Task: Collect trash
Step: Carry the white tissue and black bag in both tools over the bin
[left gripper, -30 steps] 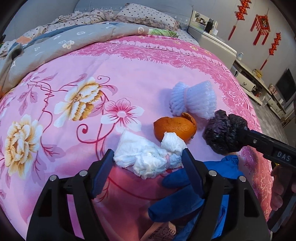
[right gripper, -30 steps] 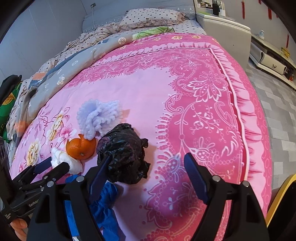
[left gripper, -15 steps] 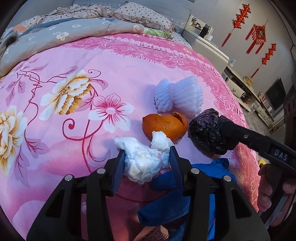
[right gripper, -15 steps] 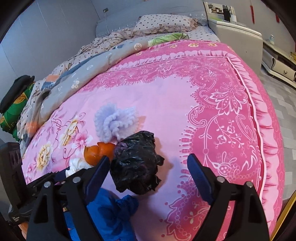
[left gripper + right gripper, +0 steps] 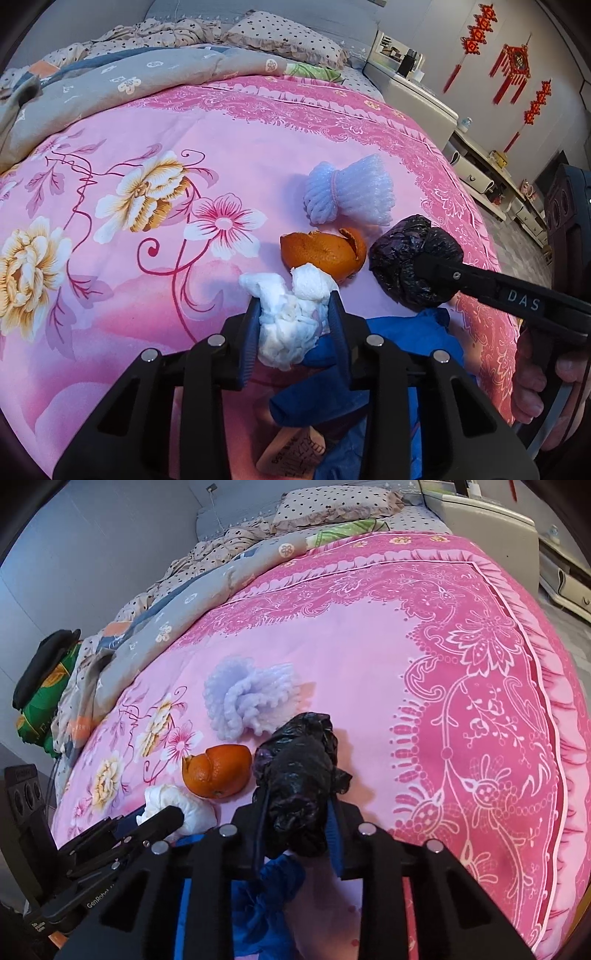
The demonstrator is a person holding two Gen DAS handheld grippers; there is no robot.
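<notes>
My left gripper [image 5: 293, 314] is shut on a crumpled white tissue [image 5: 290, 325] on the pink bedspread; the tissue also shows in the right wrist view [image 5: 177, 808]. My right gripper [image 5: 295, 805] is shut on a crumpled black plastic bag [image 5: 299, 771], which the left wrist view [image 5: 410, 269] shows beside the tissue. An orange peel [image 5: 323, 254] lies between the two, just beyond the tissue. A white foam fruit net [image 5: 347, 195] lies farther back. A blue bag [image 5: 388, 373] lies under both grippers near the bed's front edge.
The pink floral bedspread [image 5: 147, 240] covers the bed. A grey quilt [image 5: 110, 85] and dotted pillows [image 5: 280, 40] lie at the head. A white cabinet [image 5: 413, 92] and low shelf stand right of the bed. Folded green and black clothes [image 5: 44, 686] lie at far left.
Both grippers have closed: the left on the white tissue, the right on the black bag. Both moved forward slightly toward the pile.
</notes>
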